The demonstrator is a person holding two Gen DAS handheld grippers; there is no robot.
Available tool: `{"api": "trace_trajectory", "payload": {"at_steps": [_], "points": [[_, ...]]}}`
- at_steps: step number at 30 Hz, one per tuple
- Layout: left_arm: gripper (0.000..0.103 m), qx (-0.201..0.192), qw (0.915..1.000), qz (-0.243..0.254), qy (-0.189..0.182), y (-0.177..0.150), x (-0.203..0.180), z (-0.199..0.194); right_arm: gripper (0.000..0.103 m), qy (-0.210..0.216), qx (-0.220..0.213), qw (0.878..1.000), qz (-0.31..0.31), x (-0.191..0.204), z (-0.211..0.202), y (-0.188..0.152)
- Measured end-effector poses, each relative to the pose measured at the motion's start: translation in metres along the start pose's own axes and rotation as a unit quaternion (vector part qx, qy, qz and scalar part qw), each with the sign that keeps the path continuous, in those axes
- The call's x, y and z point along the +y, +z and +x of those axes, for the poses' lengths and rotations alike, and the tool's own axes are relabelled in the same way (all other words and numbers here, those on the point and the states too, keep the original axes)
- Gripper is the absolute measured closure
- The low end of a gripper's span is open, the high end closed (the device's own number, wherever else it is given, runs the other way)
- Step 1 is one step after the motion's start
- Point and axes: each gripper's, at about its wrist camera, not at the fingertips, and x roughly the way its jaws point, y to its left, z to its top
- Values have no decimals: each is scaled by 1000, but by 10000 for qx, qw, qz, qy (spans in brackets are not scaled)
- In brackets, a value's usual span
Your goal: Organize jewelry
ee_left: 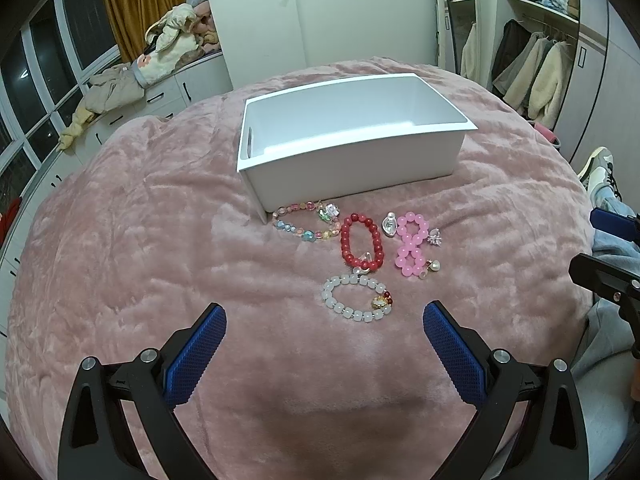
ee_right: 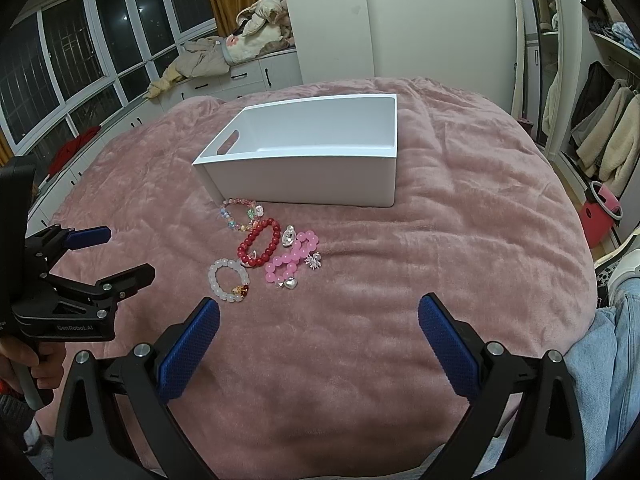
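Both claws are spread wide and hold nothing. Seen from the left wrist, the left gripper (ee_left: 325,320) hangs low over a pink plush blanket (ee_left: 140,240), its blue pads (ee_left: 196,356) well apart, and a white bead bracelet (ee_left: 357,298) lies flat just beyond the gap between them, its gold and red charm on the right side. Just beyond it lies a red bead bracelet (ee_left: 362,246), an oval whose long axis runs near to far. To the right of that, a pink bead bracelet (ee_left: 412,245) is twisted into a figure eight, also lengthwise near to far, with small silver charms around it. Left of the red one, a multicolored bead bracelet (ee_left: 304,222) stretches left to right, its far edge just beside the near wall of a white bin (ee_left: 356,164). The bin is open at the top, its long axis running left to right, with a handle slot in its left end wall. At the right edge, part of the right gripper (ee_left: 608,256) shows. From the right wrist, the right gripper (ee_right: 319,318) hovers over the same blanket (ee_right: 440,260), pads spread, with all the jewelry to the left of its centre. The white bracelet (ee_right: 228,280) is nearest, the red one (ee_right: 259,247) and the pink one (ee_right: 291,261) lie slantwise beyond it, and the multicolored one (ee_right: 241,214) sits by the bin's (ee_right: 312,180) near left corner. The left gripper (ee_right: 120,256) shows at the left edge, fingers parted, pointing right toward the bracelets.
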Motion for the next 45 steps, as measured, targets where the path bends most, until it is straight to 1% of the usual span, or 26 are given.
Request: {"api": "trace_trajectory", "payload": {"at_steps": [9, 10, 20, 21, 31, 39, 40, 45], "points": [[3, 4, 10000, 33, 13, -4, 0, 0, 5, -2, 11, 10000, 8, 0, 0, 1], [3, 7, 10000, 14, 5, 1, -1, 2, 5, -14, 15, 10000, 6, 0, 0, 1], [3, 30, 10000, 49, -6, -11, 1, 3, 5, -18, 37, 10000, 8, 0, 1, 0], [3, 35, 10000, 60, 2, 1, 0, 2, 5, -22, 39, 10000, 7, 0, 1, -1], [3, 38, 10000, 57, -15, 0, 1, 3, 5, -14, 43, 10000, 8, 0, 2, -1], [3, 40, 10000, 62, -11, -7, 6, 3, 5, -8, 45, 10000, 6, 1, 2, -2], [3, 60, 10000, 70, -7, 0, -1, 3, 5, -11, 47, 10000, 5, 1, 2, -2], [3, 71, 10000, 63, -12, 0, -1, 4, 5, -10, 69, 10000, 24, 0, 3, -3]]}}
